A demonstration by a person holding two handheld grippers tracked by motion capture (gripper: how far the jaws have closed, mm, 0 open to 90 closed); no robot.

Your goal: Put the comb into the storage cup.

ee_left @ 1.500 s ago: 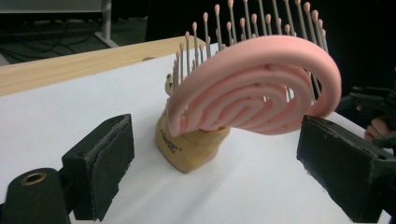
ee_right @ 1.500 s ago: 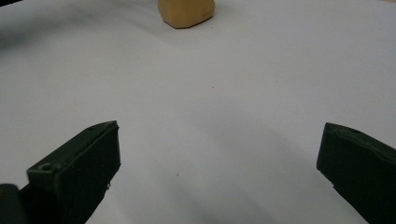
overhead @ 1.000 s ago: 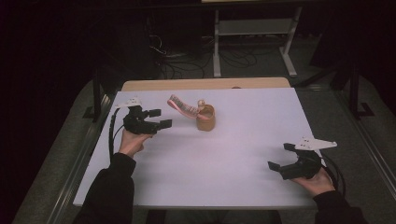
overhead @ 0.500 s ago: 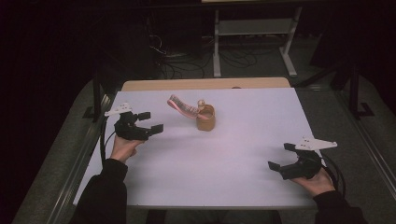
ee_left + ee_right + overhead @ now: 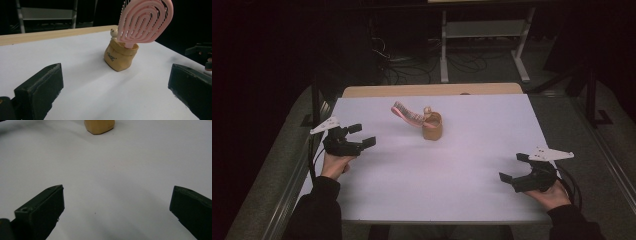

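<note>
The pink oval plastic hairbrush (image 5: pixel 145 21) stands handle-down in the tan paper pouch (image 5: pixel 120 57) — propped upright; both tongs (image 5: pixel 361 135) (image 5: pixel 514 167) gape wide, empty.

From the high view you look forward and down over the white table (image 5: pixel 437 170), its far edge at twelve o'clock and your hands coming in from six. Your left gripper view sits low near the tabletop, facing the tan pouch (image 5: pixel 120 57) and pink brush (image 5: pixel 145 21) close ahead at one o'clock. Your right gripper view tilts down at the bare table from farther off, catching the same pouch (image 5: pixel 99 126) at twelve o'clock, which all three views share.
</note>
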